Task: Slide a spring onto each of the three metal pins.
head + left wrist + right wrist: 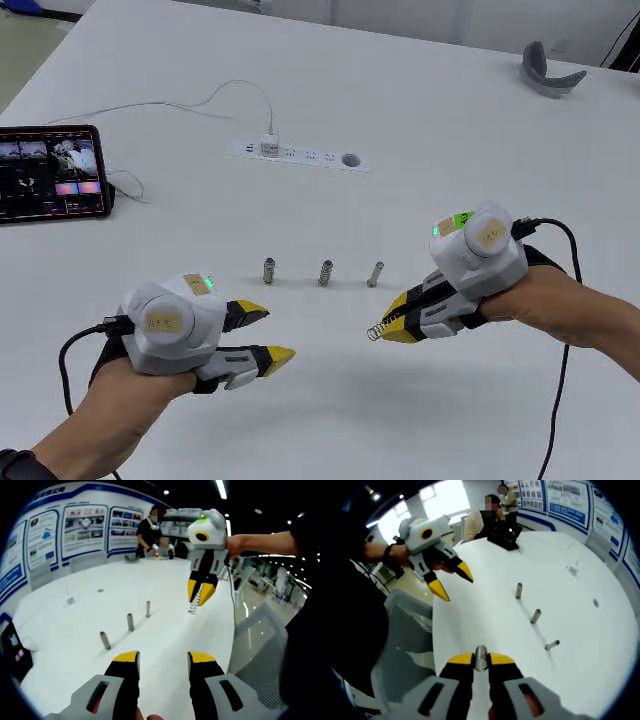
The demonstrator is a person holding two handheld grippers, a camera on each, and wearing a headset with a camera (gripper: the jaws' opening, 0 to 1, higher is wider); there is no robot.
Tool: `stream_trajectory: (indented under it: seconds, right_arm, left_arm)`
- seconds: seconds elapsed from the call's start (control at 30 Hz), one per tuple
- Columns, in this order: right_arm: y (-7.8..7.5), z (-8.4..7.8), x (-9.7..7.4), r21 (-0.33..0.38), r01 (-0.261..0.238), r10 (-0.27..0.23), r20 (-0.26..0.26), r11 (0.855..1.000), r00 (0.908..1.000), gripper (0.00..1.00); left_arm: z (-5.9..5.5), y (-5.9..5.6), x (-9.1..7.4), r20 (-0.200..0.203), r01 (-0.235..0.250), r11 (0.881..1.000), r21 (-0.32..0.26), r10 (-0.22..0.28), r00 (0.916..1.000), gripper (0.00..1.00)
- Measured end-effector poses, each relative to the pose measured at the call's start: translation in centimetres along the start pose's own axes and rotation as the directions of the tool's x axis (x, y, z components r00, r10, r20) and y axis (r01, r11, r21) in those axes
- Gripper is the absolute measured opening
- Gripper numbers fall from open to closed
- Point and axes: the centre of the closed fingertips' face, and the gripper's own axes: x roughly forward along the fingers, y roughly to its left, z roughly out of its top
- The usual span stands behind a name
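Three short metal pins stand in a row on the white table: left pin [269, 270], middle pin [325, 272], right pin [375, 273]. The left and middle pins look ribbed, as if wrapped by springs, while the right one looks smooth and leans a little. My right gripper [392, 325] hovers just right of and nearer than the row, shut on a small spring [376, 331] that sticks out past its yellow tips. The spring [480, 657] shows between the jaws of that gripper [480, 661]. My left gripper [265, 335] is open and holds nothing, left of and below the pins [130, 622].
A tablet [52, 172] lies at the left edge, its cable running to a white power strip [298, 155] behind the pins. A grey curved object [548, 72] sits at the far right. People work at the table's far end [150, 535]. Grey chairs [260, 645] stand by the table edge.
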Motion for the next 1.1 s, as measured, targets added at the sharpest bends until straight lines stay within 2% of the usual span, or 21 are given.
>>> stream_trajectory:
  seconds: [0.33,0.67,0.9,1.1]
  right_arm:
    - [-1.4,-0.7,0.0,0.030,0.019,-0.018,-0.019,0.999,0.9996,0.12]
    - [-3.2,-1.9,0.3,0.023,0.045,-0.044,-0.058,0.999,0.9973,0.12]
    - [-4.5,-2.2,0.4,0.042,0.056,-0.054,-0.056,0.998,0.9970,0.12]
    - [-6.1,-2.3,0.4,0.045,0.086,-0.083,-0.066,0.995,0.9944,0.12]
  left_arm:
    - [-0.9,1.8,-0.8,-0.005,-0.065,0.996,-0.054,0.065,0.9979,0.46]
    - [-1.8,2.9,-1.4,-0.013,-0.108,0.990,-0.092,0.107,0.9942,0.53]
    - [-2.4,3.3,-1.8,-0.018,-0.131,0.985,-0.115,0.129,0.9914,0.58]
    - [-2.6,3.9,-2.3,-0.017,-0.152,0.979,-0.133,0.151,0.9884,0.62]
